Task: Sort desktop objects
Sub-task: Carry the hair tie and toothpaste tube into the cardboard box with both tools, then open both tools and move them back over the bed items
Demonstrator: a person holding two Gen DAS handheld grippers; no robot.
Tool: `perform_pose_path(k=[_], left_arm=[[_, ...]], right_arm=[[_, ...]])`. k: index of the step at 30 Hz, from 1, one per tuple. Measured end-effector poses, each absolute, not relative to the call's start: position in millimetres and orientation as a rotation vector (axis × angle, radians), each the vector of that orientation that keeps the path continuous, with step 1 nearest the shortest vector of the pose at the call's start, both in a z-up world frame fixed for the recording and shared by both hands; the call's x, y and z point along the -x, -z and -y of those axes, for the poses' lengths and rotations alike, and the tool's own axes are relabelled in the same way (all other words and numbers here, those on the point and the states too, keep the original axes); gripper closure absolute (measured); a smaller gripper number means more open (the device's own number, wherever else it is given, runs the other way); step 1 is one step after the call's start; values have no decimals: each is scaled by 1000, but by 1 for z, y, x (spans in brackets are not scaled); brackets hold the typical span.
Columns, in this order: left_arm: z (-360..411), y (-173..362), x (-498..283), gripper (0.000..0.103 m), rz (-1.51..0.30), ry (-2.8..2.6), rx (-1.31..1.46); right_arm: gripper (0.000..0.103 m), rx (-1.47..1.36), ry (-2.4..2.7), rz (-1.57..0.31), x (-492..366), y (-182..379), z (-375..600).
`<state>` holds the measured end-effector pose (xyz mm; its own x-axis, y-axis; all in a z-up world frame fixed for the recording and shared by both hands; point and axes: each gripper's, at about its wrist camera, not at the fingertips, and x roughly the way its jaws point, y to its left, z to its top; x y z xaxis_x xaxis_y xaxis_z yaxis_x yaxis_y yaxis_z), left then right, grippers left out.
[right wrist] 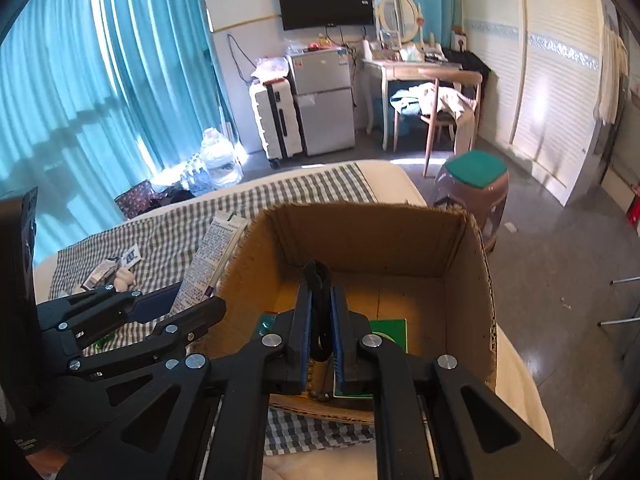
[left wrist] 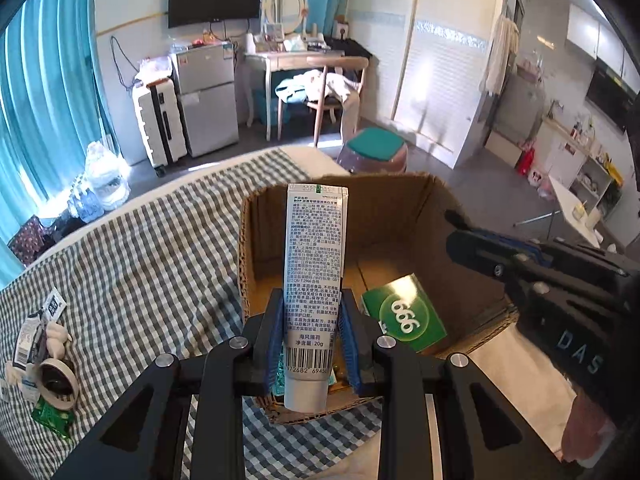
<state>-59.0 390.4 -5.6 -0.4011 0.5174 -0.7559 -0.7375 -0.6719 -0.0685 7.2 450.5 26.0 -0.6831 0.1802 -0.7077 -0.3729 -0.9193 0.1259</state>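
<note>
Left hand-held gripper (left wrist: pixel 310 320) clamps a white toothpaste tube (left wrist: pixel 314 272) upright over the cardboard box (left wrist: pixel 404 216) on the checked bedcover (left wrist: pixel 152 248). Right hand-held gripper (right wrist: pixel 320 320) pinches a black cord (right wrist: pixel 318 288) above the box, where a green packet (left wrist: pixel 404 312) lies.

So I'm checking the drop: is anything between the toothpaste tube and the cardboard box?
Nothing visible. The left tongs hold the toothpaste tube over the open cardboard box; only a green carton lies on its floor.

a lived-in bedroom at home: bed (right wrist: pixel 304 188) with checked cover, wall tv (right wrist: pixel 325 3), small fridge (right wrist: pixel 323 100), dressing table with oval mirror (right wrist: pixel 401 12), teal curtains (right wrist: pixel 100 92), suitcase (right wrist: pixel 276 120).
</note>
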Motion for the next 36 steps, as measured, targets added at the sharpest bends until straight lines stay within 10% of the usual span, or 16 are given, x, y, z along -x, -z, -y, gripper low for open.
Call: perform_pose_path(k=[6, 10, 36], left_arm=[[-388, 27, 58, 70, -368, -2086, 1038], [-382, 25, 57, 22, -383, -2122, 1003], [-176, -3, 70, 2, -291, -2535, 1086]], right_arm=[[91, 1081, -2556, -442, -3, -9, -463], [43, 1056, -2517, -502, -6, -6, -465], [31, 1063, -2655, -619, -11, -15, -352]])
